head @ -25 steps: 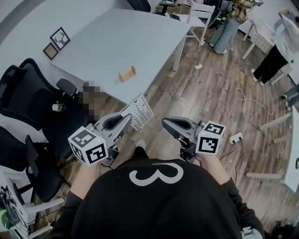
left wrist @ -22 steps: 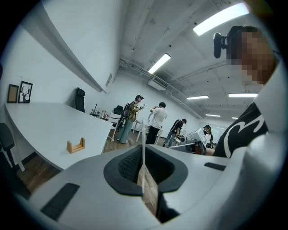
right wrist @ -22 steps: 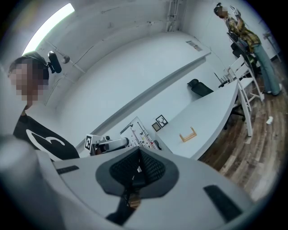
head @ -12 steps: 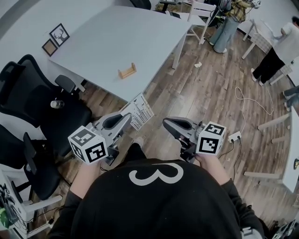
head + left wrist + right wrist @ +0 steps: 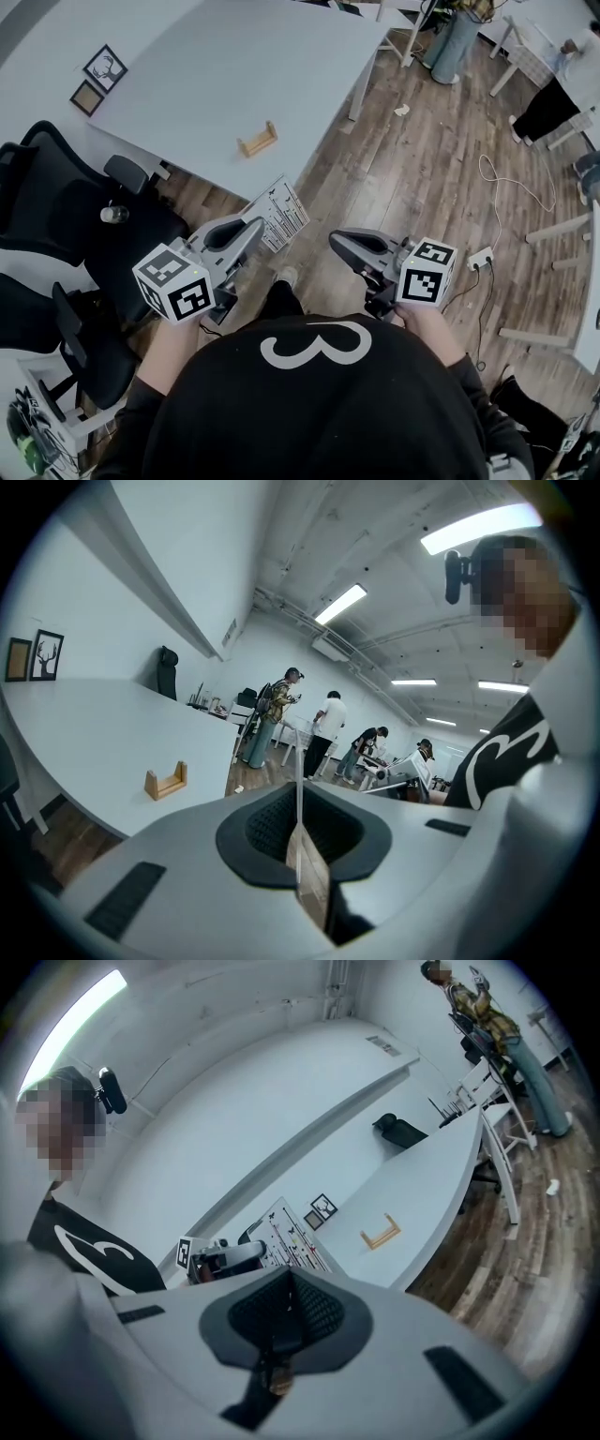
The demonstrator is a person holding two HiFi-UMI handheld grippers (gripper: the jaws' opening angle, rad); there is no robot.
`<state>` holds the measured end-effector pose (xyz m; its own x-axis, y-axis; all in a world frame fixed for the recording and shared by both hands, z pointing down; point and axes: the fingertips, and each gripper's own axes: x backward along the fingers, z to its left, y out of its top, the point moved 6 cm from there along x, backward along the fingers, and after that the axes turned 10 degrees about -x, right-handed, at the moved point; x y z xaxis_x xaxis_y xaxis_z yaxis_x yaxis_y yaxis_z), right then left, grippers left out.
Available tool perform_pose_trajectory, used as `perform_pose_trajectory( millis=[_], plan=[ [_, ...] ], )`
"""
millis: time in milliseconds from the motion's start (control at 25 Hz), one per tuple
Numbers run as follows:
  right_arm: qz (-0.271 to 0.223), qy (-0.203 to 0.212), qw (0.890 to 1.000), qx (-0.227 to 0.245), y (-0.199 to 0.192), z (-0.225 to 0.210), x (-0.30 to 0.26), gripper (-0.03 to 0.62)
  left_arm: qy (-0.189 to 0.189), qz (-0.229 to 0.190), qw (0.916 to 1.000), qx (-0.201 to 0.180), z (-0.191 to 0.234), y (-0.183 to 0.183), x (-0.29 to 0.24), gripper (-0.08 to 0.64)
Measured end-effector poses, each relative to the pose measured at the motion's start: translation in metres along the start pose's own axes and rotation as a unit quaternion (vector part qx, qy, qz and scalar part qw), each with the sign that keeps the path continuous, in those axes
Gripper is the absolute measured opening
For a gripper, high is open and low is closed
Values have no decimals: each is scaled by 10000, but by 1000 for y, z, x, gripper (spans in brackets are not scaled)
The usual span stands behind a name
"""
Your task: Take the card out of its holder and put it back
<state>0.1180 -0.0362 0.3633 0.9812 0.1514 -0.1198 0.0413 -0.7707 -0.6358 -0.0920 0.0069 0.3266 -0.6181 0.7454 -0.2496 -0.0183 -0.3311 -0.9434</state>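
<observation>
A small wooden card holder [image 5: 257, 142] stands empty near the front edge of the grey table [image 5: 234, 66]. In front of the table my left gripper [image 5: 255, 225] is shut on a white printed card [image 5: 281, 214], held off the table over the wooden floor. In the left gripper view the card [image 5: 299, 803] shows edge-on between the closed jaws, with the holder [image 5: 166, 781] far off to the left. My right gripper [image 5: 339, 241] is shut with nothing in it. The right gripper view shows the card [image 5: 292, 1237] and the holder [image 5: 381, 1233] beyond it.
Black office chairs [image 5: 56, 206] stand at the left beside the table corner. Two framed pictures [image 5: 97, 75] lie at the table's far left. A white power strip [image 5: 480, 258] with a cable lies on the floor at the right. People [image 5: 553, 103] stand at the back right.
The whole view has shifted slightly, and the table and holder sit a little lower in frame. Both grippers keep the same pose, the left still holding the card.
</observation>
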Motion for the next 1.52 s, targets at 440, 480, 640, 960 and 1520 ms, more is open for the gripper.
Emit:
perform_pose_trajectory(
  millis=[440, 480, 640, 960, 1520],
  plan=[
    [-48, -282, 9995, -129, 41, -28, -53, 9, -253, 47, 9993, -256, 83, 27, -24, 25],
    [-57, -313, 9994, -121, 41, -30, -54, 9, -272, 45, 9991, -321, 87, 28, -26, 25],
    [-123, -416, 9990, -122, 52, -37, -63, 9, -318, 46, 9988, -372, 110, 35, -35, 25],
    [-206, -716, 9971, -163, 76, -50, -86, 9, -399, 2, 9985, -385, 165, 52, -53, 25],
    [-507, -1116, 9923, -195, 95, -64, -101, 9, -405, 154, 9976, -541, 225, 56, -83, 25]
  ],
)
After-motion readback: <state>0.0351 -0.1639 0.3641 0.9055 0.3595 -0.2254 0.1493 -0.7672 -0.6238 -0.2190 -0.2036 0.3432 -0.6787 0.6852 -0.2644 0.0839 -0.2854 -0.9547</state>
